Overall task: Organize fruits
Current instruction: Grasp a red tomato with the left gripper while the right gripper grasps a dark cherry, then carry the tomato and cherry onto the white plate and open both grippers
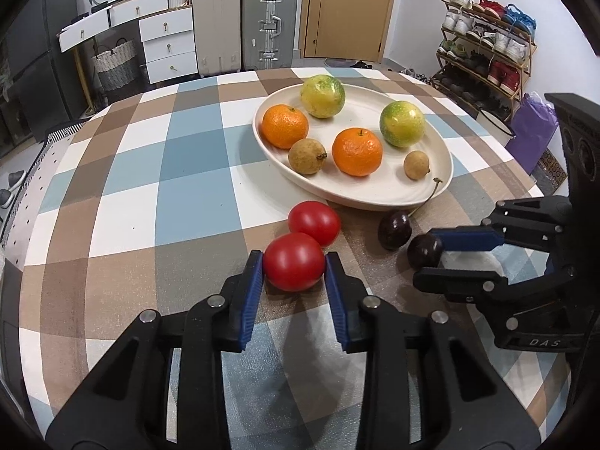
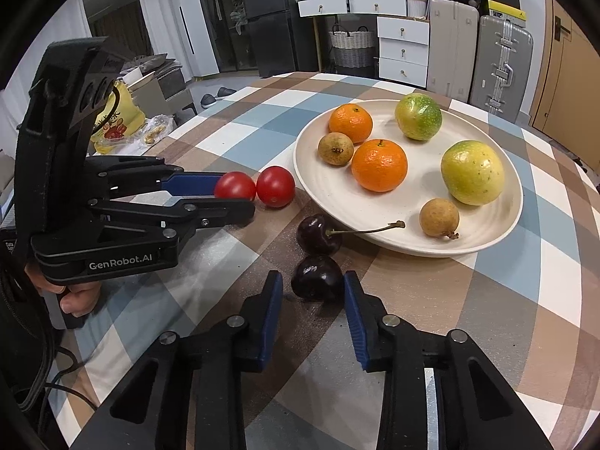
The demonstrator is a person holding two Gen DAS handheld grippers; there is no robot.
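Note:
A cream plate (image 1: 375, 195) (image 2: 498, 232) holds two oranges (image 1: 357, 152), two green-yellow fruits (image 1: 402, 123) and two small brown fruits (image 1: 306, 156). My left gripper (image 1: 294, 262) has its blue pads touching both sides of a red tomato (image 1: 293, 261) (image 2: 234, 186) on the table. A second tomato (image 1: 314, 222) (image 2: 275, 186) lies just beyond. My right gripper (image 2: 313, 285) (image 1: 431, 258) straddles a dark cherry (image 2: 317, 278) (image 1: 424, 251), with small gaps to its pads. A second cherry (image 2: 318, 234) (image 1: 393, 230) with a stem lies by the plate rim.
The round table has a checked cloth (image 1: 150, 195). Behind it stand suitcases (image 1: 268, 22), white drawers (image 1: 168, 45), a door and a shoe rack (image 1: 483, 52). A yellow bag (image 2: 116, 123) lies on the floor at the left.

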